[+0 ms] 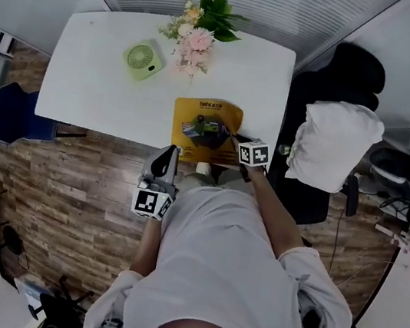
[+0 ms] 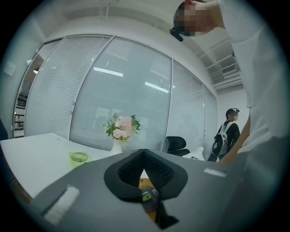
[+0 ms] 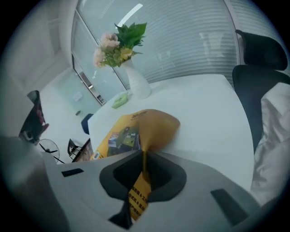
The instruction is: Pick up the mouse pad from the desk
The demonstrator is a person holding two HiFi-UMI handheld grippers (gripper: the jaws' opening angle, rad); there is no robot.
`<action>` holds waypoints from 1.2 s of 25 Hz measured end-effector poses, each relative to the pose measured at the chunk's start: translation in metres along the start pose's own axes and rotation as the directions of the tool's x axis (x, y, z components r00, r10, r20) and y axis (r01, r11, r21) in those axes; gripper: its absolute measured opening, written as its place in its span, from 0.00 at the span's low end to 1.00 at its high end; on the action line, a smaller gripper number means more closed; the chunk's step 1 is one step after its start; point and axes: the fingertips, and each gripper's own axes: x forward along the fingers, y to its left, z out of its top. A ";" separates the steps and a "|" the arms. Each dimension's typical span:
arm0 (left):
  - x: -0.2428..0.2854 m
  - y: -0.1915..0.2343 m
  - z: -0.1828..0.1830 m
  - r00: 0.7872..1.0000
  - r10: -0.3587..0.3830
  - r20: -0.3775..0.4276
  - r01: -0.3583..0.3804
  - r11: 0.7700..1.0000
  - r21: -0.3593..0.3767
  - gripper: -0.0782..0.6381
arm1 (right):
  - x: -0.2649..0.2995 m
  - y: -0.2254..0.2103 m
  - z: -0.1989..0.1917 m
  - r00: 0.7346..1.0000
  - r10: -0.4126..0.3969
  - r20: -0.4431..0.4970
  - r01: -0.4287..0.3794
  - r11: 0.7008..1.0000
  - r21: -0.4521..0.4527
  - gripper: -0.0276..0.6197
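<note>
The mouse pad [image 1: 206,124] lies at the near edge of the white desk [image 1: 84,92], in the middle of the head view, and the right gripper [image 1: 231,136] has its jaws pressed together on the pad's right near corner. In the right gripper view this corner stands as a thin yellow strip between the jaws of the right gripper [image 3: 144,174], while the rest of the mouse pad [image 3: 136,129] rests on the desk and curls up where it is pulled. The risk here is probably that the hold is only on a narrow margin: the pad seems soft and bends easily, so a fast lift could let it slip out, or its hanging end could drag over the desk. The pad is yellow-orange, thin, with a dark printed picture in its centre and dark lettering near its edges. The left gripper [image 1: 164,159] hangs below the desk edge, close to the person's body, apart from the pad; in its own view the left gripper [image 2: 144,156] shows the jaws meeting with nothing held between them. Farther up in the head view stand a small green fan [image 1: 142,58] and a vase of flowers [image 1: 200,30], both well apart from the pad. At the right is a black chair [image 1: 353,71] with a white cushion [image 1: 332,146].
</note>
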 end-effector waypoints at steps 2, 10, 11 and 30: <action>0.000 0.005 0.004 1.000 0.003 0.013 -0.003 1.000 0.010 0.10 | -0.012 0.014 0.010 0.996 0.065 0.061 -0.066 0.998 0.004 0.09; 0.003 0.013 0.026 0.998 0.012 0.067 -0.014 0.999 0.030 0.10 | -0.086 0.085 0.061 0.918 0.264 0.295 -0.259 0.964 -0.056 0.09; 0.004 0.013 0.028 0.997 0.010 0.072 -0.012 0.999 0.033 0.10 | -0.096 0.092 0.069 0.904 0.276 0.325 -0.267 0.961 -0.075 0.09; 0.029 -0.009 0.108 0.988 -0.065 0.139 0.047 0.991 0.126 0.10 | -0.271 0.166 0.203 0.662 0.294 0.690 0.035 0.907 -0.420 0.09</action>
